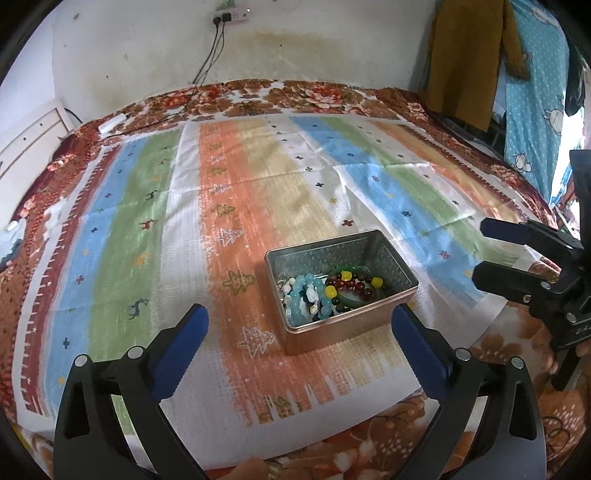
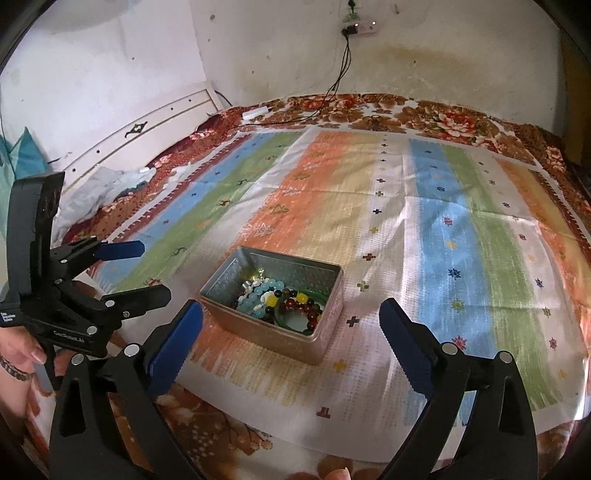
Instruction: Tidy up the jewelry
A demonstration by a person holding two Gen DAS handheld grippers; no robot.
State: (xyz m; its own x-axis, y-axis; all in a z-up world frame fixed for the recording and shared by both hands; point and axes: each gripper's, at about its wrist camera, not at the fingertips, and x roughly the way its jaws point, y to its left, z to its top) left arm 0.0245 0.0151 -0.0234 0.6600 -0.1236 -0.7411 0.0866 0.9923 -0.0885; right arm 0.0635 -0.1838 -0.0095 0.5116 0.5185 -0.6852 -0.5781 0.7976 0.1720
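A rectangular metal tin [image 1: 373, 321] [image 2: 284, 341] stands open on the striped cloth. Inside it lie a light blue bead bracelet [image 1: 303, 293] [image 2: 258, 295], a dark red and yellow bead bracelet [image 1: 354, 282] [image 2: 299, 304] and a green bangle [image 1: 351, 301] [image 2: 295, 326]. My left gripper [image 1: 299, 328] is open and empty, just in front of the tin; it also shows in the right wrist view [image 2: 149, 269], left of the tin. My right gripper [image 2: 290, 325] is open and empty, its fingers either side of the tin's near end; it also shows in the left wrist view [image 1: 480, 251], right of the tin.
The striped cloth [image 1: 236, 192] [image 2: 443, 221] covers a floral bedspread [image 1: 314, 92]. A white power strip [image 1: 110, 123] [image 2: 255, 112] with cables lies at the far edge below a wall socket [image 2: 360, 29]. A headboard [image 2: 147, 136] and crumpled cloth [image 2: 103, 184] are at the left.
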